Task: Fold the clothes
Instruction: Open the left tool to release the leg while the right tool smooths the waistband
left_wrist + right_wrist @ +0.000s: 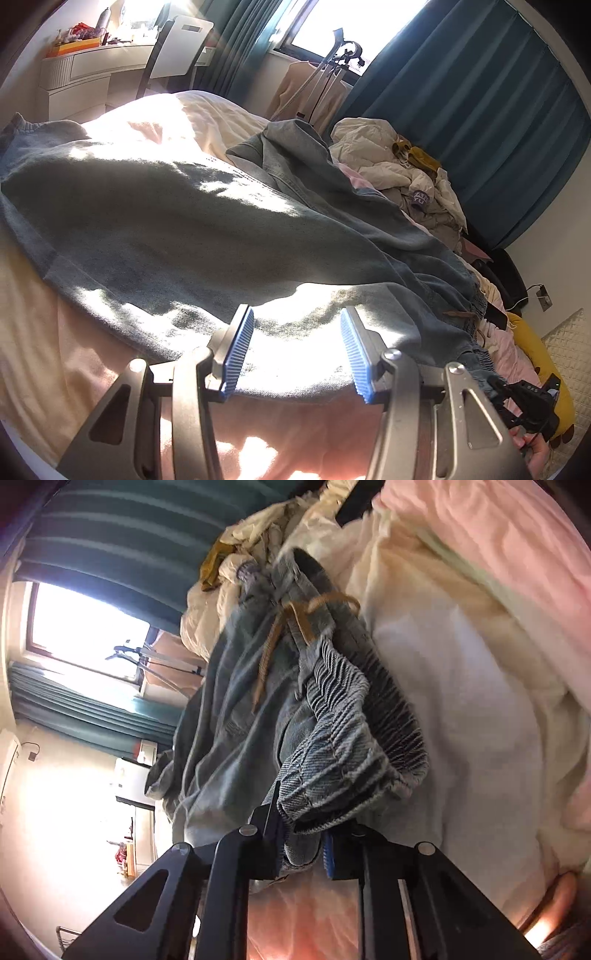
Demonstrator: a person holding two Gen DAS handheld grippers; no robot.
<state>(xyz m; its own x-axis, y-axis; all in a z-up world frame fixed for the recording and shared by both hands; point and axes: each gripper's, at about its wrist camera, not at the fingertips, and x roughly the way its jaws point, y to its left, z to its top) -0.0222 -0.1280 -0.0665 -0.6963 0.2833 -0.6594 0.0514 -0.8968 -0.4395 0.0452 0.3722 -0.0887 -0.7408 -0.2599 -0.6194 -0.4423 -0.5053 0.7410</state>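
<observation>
A pair of washed blue denim trousers [207, 236] lies spread across the bed. My left gripper [297, 354] is open, its blue pads on either side of the trousers' near edge, nothing between them gripped. My right gripper [301, 849] is shut on the elastic waistband [343, 738] of the same trousers, next to the tan drawstring [273, 638]. The right gripper and the hand holding it show at the lower right of the left wrist view [532, 402].
The bed has a cream and pink duvet [122, 354]. A heap of cream clothes [399, 166] lies at the far side by teal curtains [480, 110]. A garment steamer stand [332, 74], a chair [177, 51] and a white dresser [85, 74] stand beyond the bed.
</observation>
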